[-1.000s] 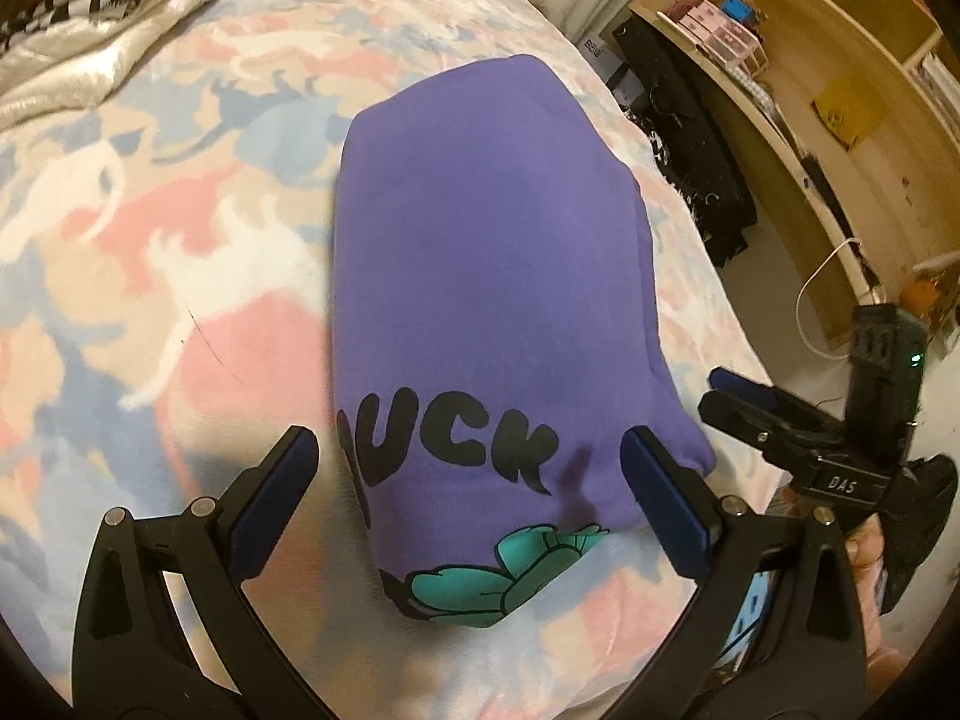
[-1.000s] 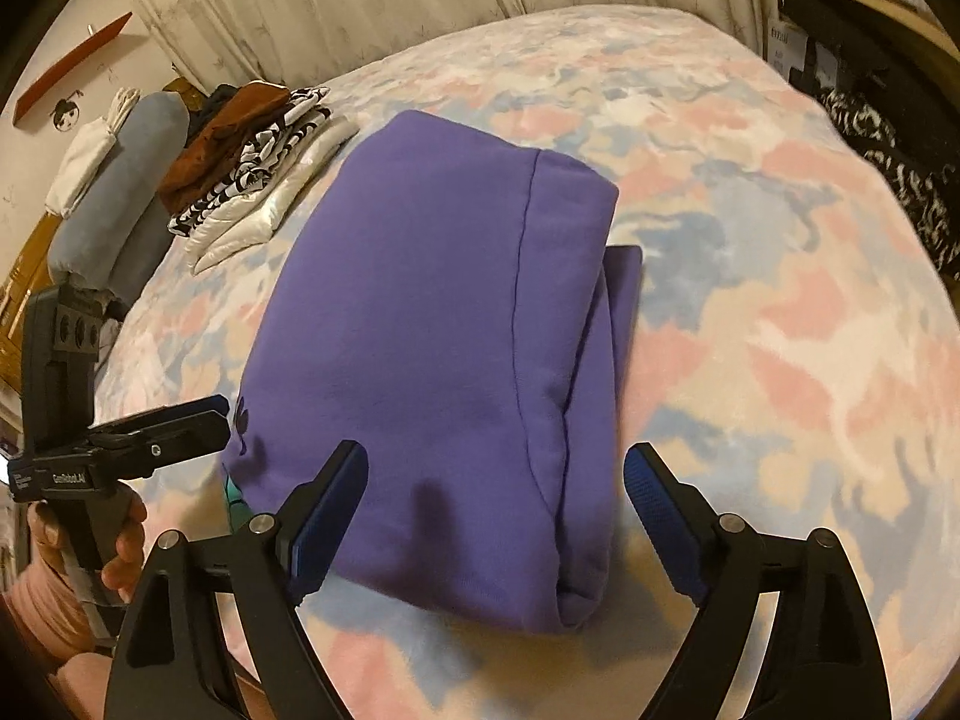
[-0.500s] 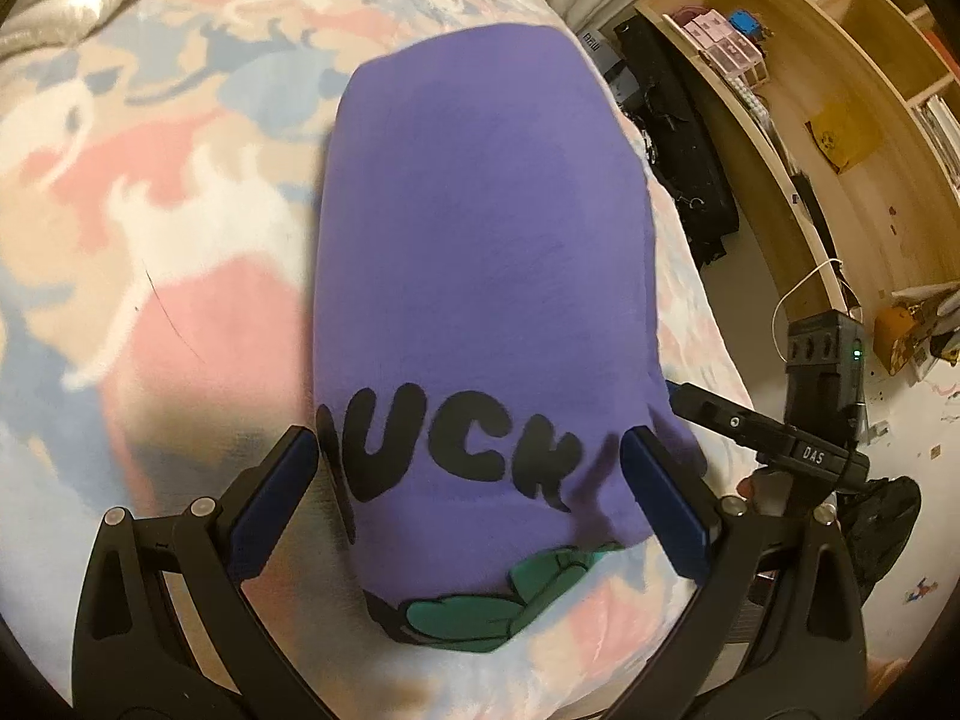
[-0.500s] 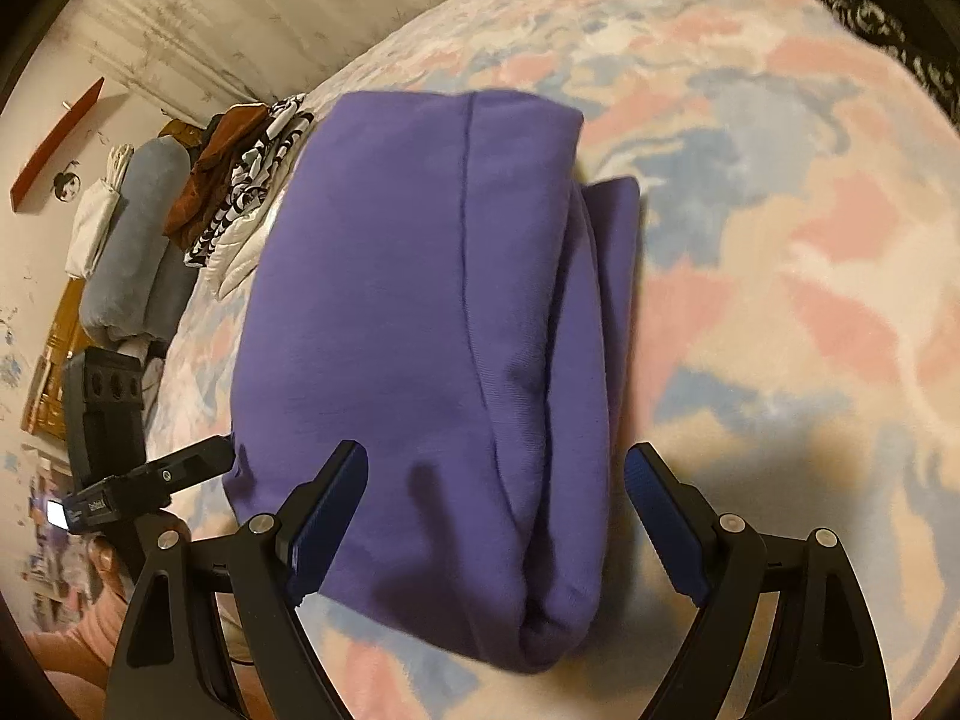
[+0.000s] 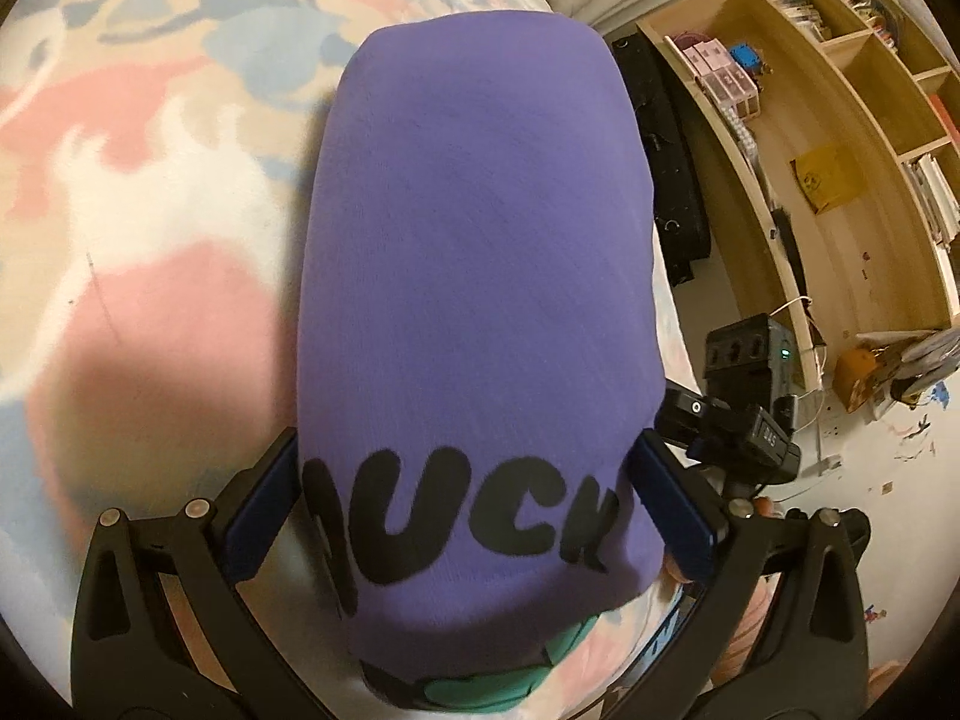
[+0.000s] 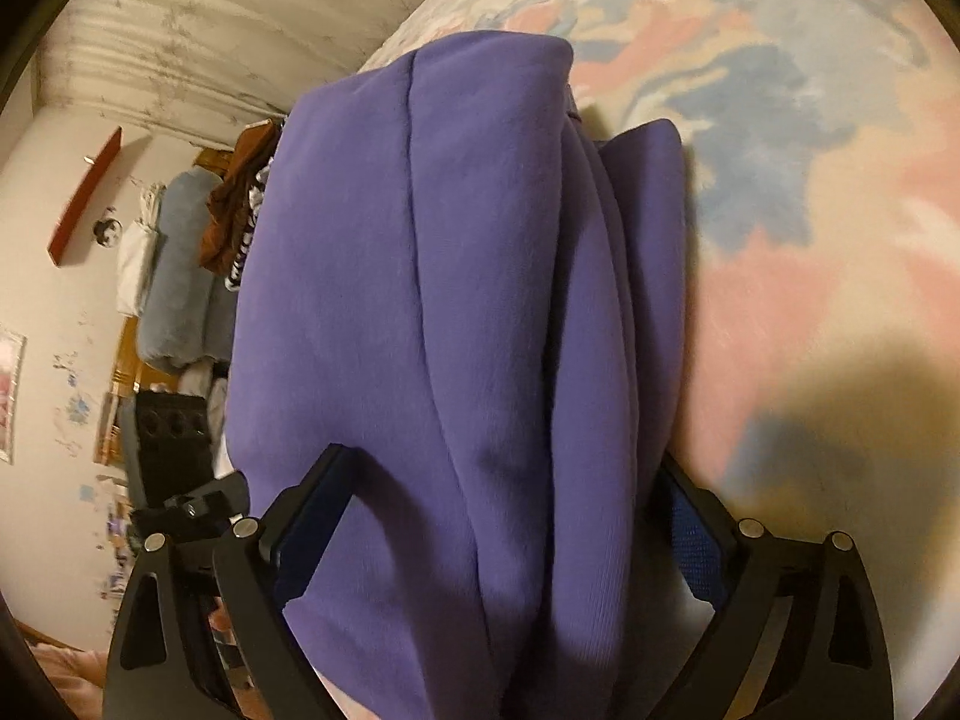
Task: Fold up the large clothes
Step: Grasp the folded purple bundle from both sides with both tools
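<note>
On the patterned bedspread, toward its near edge, the folded purple sweatshirt lies with its black lettering facing the left wrist camera. The left gripper stands spread, one blue pad just beside each side of the bundle; whether the pads touch the cloth cannot be told, and nothing is pinched. Risk: if these jaws close at this level, they are likely to catch only the top layer, and the lower folds would slide out. To the right, past the bed edge, sit the wooden shelving and the floor; a bundle pushed that way could drop off. In the right wrist view, the right gripper is opening, its jaws straddling the thick end of the sweatshirt without pressing it. A loose inner layer protrudes at the right side of the stack. Risk: a lift with uneven grip between the two hands would probably let this layer sag and undo the fold.
</note>
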`<state>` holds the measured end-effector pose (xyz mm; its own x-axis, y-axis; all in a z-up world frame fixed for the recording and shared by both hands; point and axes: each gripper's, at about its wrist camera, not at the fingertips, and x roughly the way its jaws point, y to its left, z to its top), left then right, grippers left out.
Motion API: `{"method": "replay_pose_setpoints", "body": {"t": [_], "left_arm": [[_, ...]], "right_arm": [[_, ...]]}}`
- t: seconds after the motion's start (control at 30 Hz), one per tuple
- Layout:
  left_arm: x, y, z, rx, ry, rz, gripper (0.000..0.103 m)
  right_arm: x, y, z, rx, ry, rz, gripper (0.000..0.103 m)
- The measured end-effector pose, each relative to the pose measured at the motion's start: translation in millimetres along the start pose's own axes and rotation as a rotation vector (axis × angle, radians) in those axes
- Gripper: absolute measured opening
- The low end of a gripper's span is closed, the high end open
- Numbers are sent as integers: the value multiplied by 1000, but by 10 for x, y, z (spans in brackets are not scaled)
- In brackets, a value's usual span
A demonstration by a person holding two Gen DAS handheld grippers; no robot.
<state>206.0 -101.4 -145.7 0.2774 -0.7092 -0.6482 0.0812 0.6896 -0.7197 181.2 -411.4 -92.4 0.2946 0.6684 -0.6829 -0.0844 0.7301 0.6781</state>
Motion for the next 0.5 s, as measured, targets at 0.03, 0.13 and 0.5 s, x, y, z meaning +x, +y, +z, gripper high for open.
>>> {"method": "replay_pose_setpoints", "body": {"t": [0.03,0.13,0.5], "left_arm": [[35,3,23,0,-1,-6,103],[118,19,85,-6,-9,-18,103],[25,-217,25,89,-88,14,99]], "right_arm": [[27,-31,28,10,2,13,97],[97,-91,105,28,-3,44,97],[-23,203,-19,-132,-135,46,45]]}}
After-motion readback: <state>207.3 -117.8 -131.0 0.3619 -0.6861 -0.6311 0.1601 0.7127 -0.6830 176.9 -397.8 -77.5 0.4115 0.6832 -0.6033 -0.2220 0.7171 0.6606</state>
